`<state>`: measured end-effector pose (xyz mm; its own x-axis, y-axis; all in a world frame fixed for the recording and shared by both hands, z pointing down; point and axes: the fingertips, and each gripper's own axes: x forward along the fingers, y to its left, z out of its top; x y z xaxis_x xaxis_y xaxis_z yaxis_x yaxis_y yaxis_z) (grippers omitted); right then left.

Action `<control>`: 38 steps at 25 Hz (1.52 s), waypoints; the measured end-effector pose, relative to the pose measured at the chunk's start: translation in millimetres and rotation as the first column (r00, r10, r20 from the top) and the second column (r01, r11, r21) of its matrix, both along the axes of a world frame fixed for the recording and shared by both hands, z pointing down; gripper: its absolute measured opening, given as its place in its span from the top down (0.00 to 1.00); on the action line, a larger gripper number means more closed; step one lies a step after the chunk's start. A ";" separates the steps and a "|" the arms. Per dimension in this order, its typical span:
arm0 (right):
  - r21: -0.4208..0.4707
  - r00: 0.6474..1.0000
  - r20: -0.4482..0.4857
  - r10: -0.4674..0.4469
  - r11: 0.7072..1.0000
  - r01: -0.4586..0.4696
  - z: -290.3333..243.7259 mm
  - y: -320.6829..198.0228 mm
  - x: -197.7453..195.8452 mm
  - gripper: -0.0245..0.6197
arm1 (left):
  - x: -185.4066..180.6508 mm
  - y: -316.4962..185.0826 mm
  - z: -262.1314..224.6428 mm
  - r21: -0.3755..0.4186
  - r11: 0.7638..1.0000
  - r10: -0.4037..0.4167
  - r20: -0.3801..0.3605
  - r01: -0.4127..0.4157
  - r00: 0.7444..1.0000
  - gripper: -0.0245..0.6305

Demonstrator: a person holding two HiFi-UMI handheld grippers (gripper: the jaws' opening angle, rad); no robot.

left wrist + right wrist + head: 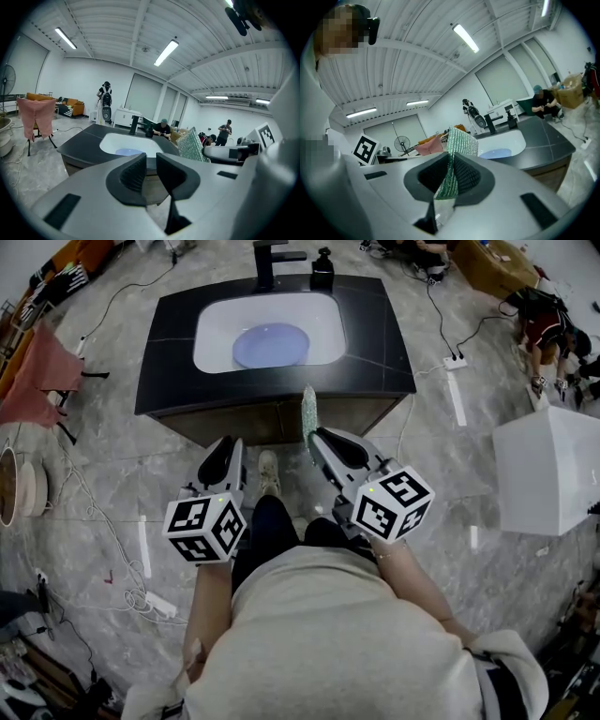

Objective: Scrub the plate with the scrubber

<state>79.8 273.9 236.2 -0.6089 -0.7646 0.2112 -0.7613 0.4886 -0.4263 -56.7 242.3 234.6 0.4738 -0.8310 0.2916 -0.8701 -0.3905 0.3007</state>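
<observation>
A pale blue plate (270, 345) lies in the white basin of the sink (211, 329), set in a dark counter; it also shows in the left gripper view as the plate (128, 152) and in the right gripper view as the plate (497, 153). My right gripper (313, 436) is shut on a green mesh scrubber (308, 414), which sticks up between the jaws as the scrubber (457, 154). My left gripper (232, 448) hangs in front of the counter, jaws nearly closed with nothing between them. Both grippers are short of the sink, above the floor.
A black faucet (267, 261) and a soap bottle (322, 268) stand at the sink's back edge. A white box (548, 470) sits on the floor at right, pink cloth on a rack (42, 371) at left. Cables cross the floor. People sit at the far right.
</observation>
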 end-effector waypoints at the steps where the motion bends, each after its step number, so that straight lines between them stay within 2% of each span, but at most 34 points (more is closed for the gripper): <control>1: 0.000 1.000 -0.002 0.008 1.000 -0.008 0.8 -9.0 0.8 0.89 | 0.1 -10.3 1.0 0.000 1.000 0.005 -0.003 -0.005 1.000 0.85; 11: -0.018 0.999 -0.006 0.053 0.998 -0.053 6.0 -114.7 -3.5 0.89 | 3.6 -127.3 1.4 -0.005 0.998 0.068 -0.041 -0.068 0.997 0.85; 24: -0.053 0.991 -0.033 0.126 0.990 -0.128 10.7 -254.1 -16.5 0.89 | -9.5 -276.0 -3.7 -0.013 0.990 0.139 -0.099 -0.141 0.985 0.85; 31: -0.079 0.986 -0.059 0.156 0.984 -0.160 17.9 -303.9 -19.1 0.89 | -17.7 -322.6 4.3 -0.046 0.983 0.171 -0.106 -0.177 0.979 0.85; 38: -0.102 0.980 -0.093 0.174 0.978 -0.184 24.1 -317.9 -21.5 0.90 | -12.4 -333.3 24.7 -0.109 0.962 0.240 -0.112 -0.252 0.964 0.85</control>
